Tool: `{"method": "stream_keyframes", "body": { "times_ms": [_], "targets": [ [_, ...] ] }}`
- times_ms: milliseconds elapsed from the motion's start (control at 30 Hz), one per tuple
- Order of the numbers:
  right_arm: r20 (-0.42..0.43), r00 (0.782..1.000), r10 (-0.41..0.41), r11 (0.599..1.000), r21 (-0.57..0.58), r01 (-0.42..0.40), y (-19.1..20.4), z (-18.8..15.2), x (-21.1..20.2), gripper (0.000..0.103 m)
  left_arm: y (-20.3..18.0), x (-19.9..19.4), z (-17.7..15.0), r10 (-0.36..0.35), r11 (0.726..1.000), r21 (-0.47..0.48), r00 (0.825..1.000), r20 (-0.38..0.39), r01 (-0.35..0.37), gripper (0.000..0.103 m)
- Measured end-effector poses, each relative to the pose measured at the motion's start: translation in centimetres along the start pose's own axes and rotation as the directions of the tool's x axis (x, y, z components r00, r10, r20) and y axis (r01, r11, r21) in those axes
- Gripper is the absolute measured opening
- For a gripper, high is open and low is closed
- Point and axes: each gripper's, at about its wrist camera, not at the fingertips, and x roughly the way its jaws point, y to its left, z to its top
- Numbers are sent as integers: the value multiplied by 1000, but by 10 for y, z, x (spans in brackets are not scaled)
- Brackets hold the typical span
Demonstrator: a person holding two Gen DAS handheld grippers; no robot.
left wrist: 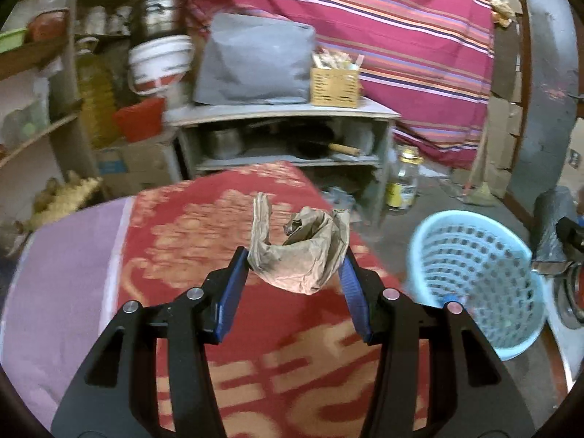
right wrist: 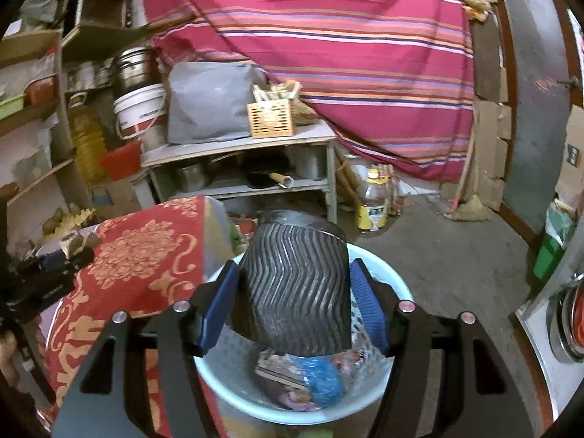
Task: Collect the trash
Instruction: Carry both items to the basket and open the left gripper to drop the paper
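My left gripper (left wrist: 294,268) is shut on a crumpled brown paper bag (left wrist: 299,252) and holds it above the red patterned cloth (left wrist: 204,226). The light blue perforated basket (left wrist: 478,277) stands on the floor to its right. My right gripper (right wrist: 292,288) is shut on a black ribbed paper cup (right wrist: 297,284), held tilted directly over the basket (right wrist: 233,390). The basket holds trash, including a blue wrapper (right wrist: 323,379) and a brown scrap (right wrist: 281,368). The right gripper and cup show at the right edge of the left wrist view (left wrist: 554,230).
A grey shelf unit (left wrist: 284,116) with pans, a grey bag and a wicker box (left wrist: 335,80) stands behind. A striped red cloth (left wrist: 383,36) hangs beyond it. A yellow-labelled bottle (right wrist: 372,204) stands on the floor. Cluttered shelves are at the left.
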Motion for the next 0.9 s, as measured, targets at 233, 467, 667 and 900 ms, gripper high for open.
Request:
{"method": "stream_keyframes", "body": {
  "times_ms": [233, 467, 667, 900],
  "targets": [
    [-18, 997, -70, 998, -6, 70, -32, -5, 9, 62, -65, 23, -3, -95, 994, 45, 995, -15, 95, 49],
    [-43, 995, -86, 994, 57, 88, -70, -10, 13, 62, -121, 40, -7, -150, 983, 104, 988, -19, 152, 50],
    [-51, 996, -67, 995, 66, 70, -70, -10, 18, 62, -139, 55, -11, -171, 976, 126, 984, -48, 176, 53],
    [-56, 996, -65, 996, 57, 69, -62, -9, 22, 62, -125, 42, -5, -106, 988, 111, 994, 6, 105, 87]
  ]
}}
